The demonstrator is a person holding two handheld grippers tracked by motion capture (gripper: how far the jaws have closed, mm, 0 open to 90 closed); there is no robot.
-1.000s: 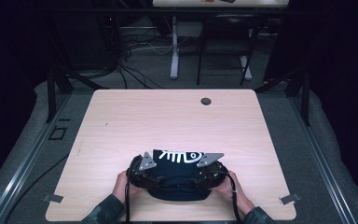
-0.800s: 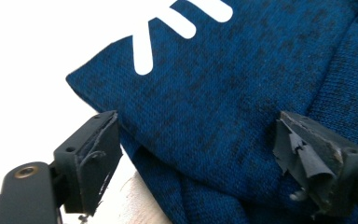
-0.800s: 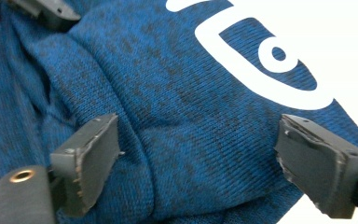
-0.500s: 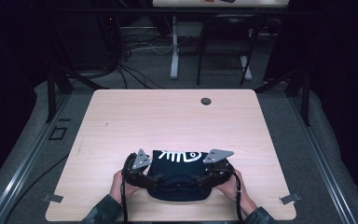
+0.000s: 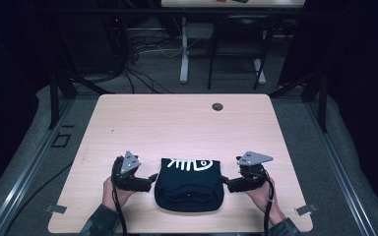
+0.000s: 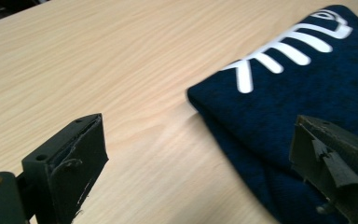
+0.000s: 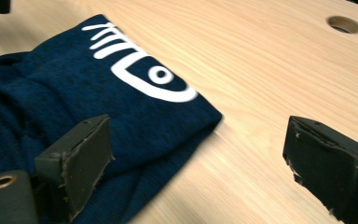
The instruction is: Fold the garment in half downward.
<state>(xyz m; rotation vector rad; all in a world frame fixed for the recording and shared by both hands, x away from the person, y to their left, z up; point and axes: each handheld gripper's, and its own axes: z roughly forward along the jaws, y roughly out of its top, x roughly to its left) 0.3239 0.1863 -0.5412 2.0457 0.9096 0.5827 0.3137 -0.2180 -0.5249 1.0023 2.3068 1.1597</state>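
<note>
A folded navy garment with a white fish-skeleton print lies flat near the table's front edge. My left gripper sits just off its left side, open, with nothing between the jaws. In the left gripper view the garment lies at the right, by the right jaw. My right gripper rests just off the garment's right side, also open and empty. The right gripper view has the printed corner of the garment at the left, with bare wood between the jaws.
The light wooden table has a round cable hole near its far edge. Grey floor, metal rails and black frame legs surround the table. Another desk's legs and cables stand beyond it.
Both grippers let go of the garment and drew apart sideways. The garment now lies flat between them.
</note>
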